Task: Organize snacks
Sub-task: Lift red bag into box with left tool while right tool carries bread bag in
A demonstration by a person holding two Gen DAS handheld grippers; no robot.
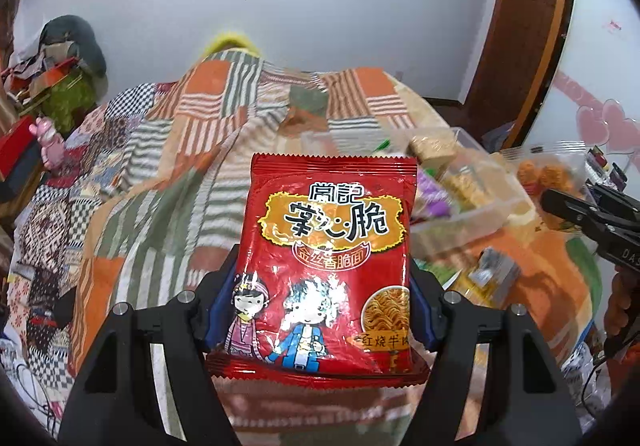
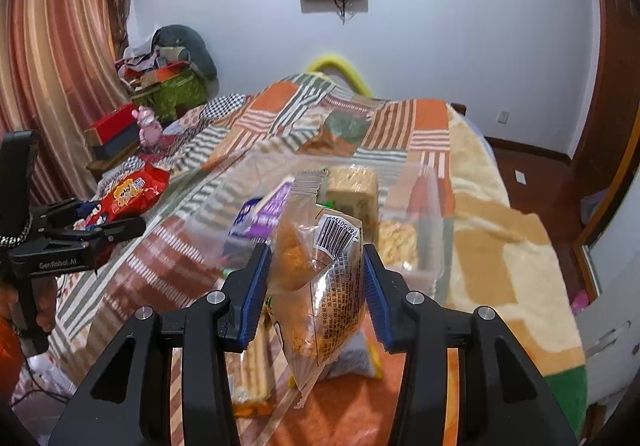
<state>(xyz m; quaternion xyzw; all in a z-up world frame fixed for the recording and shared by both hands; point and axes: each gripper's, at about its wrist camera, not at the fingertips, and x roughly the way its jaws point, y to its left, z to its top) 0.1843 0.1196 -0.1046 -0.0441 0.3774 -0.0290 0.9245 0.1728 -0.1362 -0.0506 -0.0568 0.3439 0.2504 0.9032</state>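
Clear plastic bin (image 2: pixel 424 206) on the patchwork quilt (image 2: pixel 280 114), ahead of both grippers. Inside, seen through the walls: a purple packet (image 2: pixel 272 210) at the left, a tan block-shaped pack (image 2: pixel 354 186) toward the back, a pack of pale biscuits (image 2: pixel 398 240) at the right front, plus a sliver of green (too blurred to name). Same bin in the left wrist view (image 1: pixel 476 214), at the right, purple and tan contents again visible.

Left gripper (image 1: pixel 322 306) clamped on a red noodle-snack bag (image 1: pixel 328 242), blue pads pressing its lower side edges. Bag held up above the quilt, printed face toward the camera, long axis running away along the fingers, crimped top edge farthest out, tilted slightly clockwise. From the right wrist view, that same bag (image 2: pixel 128 198) visible at the far left, lying roughly level in its gripper (image 2: pixel 100 230), well apart from the bin.

Right gripper (image 2: pixel 316 282) closed on a clear snack pouch (image 2: pixel 320 286) with orange-brown pieces inside, barcode label facing the camera. Pouch slanted: one sealed end up toward the bin, the other hanging down below the fingers. Held just in front of the bin's near wall, not inside it.

More packets on the quilt beneath the pouch, among them a striped wafer pack (image 2: pixel 256 362) (others partly hidden).
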